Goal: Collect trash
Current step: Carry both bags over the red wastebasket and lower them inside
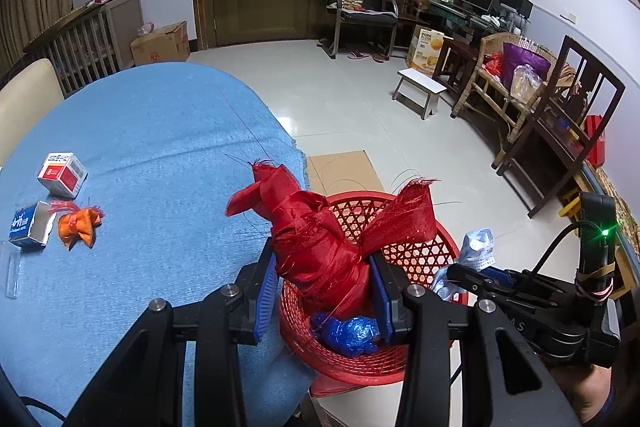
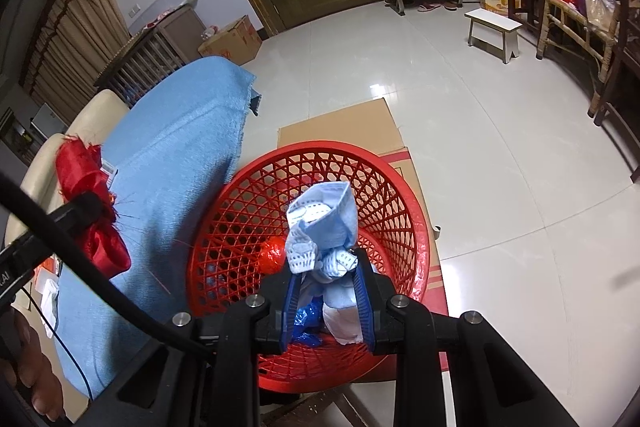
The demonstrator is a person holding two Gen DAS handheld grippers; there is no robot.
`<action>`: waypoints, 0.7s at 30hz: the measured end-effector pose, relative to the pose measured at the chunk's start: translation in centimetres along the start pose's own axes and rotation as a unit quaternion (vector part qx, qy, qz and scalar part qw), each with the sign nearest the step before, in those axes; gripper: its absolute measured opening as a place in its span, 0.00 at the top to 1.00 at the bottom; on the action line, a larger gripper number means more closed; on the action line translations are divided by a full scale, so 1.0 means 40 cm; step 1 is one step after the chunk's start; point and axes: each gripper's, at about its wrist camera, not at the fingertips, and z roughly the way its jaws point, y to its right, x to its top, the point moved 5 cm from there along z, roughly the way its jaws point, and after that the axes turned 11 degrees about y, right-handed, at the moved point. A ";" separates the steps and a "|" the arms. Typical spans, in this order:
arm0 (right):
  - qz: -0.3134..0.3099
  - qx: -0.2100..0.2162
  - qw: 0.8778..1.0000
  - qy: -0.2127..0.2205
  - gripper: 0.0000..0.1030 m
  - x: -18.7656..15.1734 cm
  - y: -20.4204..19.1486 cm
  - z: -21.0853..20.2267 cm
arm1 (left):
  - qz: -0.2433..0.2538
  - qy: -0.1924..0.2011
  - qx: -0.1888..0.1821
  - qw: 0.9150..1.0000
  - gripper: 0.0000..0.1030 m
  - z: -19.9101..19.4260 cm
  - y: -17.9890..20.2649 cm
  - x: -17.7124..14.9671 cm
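Fraying crumpled red mesh cloth (image 1: 320,239)

basket (image 2: 404,195) red lattice | cloth (image 1: 316,239) red | mask (image 2: 324,223) pale blue, perhaps dotted | tablecloth (image 1: 160,131) blue

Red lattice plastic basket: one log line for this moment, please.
left tongs: shut on red mesh cloth wad | right tongs: shut on pale blue face mask | both over red lattice plastic basket

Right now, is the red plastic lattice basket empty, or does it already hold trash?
Not empty. The red plastic lattice basket already holds a crumpled blue plastic bag and a small red foil ball at its bottom.
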 end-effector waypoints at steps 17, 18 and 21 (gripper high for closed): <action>-0.009 -0.010 1.000 -0.015 0.73 0.004 0.009 0.019 | -0.004 -0.010 -0.007 1.000 0.58 0.036 0.010 -0.004; -0.008 -0.011 1.000 -0.015 0.73 0.004 0.012 0.020 | -0.004 -0.011 -0.007 1.000 0.58 0.037 0.013 -0.005; -0.005 -0.015 1.000 -0.019 0.73 0.003 0.020 0.024 | -0.002 -0.013 -0.010 1.000 0.58 0.043 0.020 -0.006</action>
